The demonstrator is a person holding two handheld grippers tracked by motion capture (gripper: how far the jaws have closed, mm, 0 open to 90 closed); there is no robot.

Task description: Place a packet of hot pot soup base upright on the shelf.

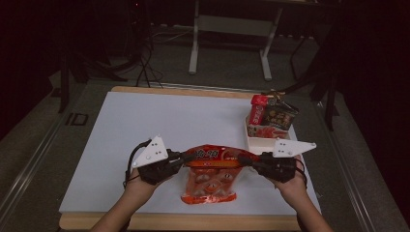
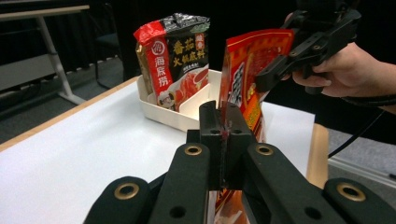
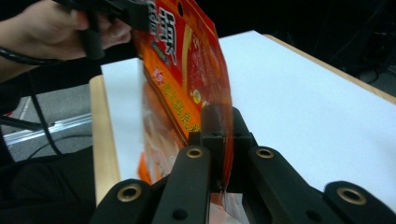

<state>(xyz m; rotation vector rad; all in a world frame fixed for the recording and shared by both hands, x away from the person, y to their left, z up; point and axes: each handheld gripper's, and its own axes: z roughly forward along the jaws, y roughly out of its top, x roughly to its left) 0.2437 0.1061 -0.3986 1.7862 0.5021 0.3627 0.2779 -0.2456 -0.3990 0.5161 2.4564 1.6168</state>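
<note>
You hold the orange snack pouch at 6 o'clock above the worktop, left gripper and right gripper fingers clamped on its top-seam corners; light, floppy, slick film, so grip the seal.

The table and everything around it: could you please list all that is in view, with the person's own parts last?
Orange-red snack bag: one, held by its top edge between the two grippers, hanging above the near part of the board.
White tray: one, right side of the board, divided into compartments.
Red and black packets: two or so, standing upright in the tray.
White board: one, lying on the wooden table.
Grey table legs: one frame, on the floor beyond the board.
Left gripper: black with a grey plate, shut on the bag's left end.
Right gripper: black with a grey plate, shut on the bag's right end.
Hands: two, holding the grippers.
</note>
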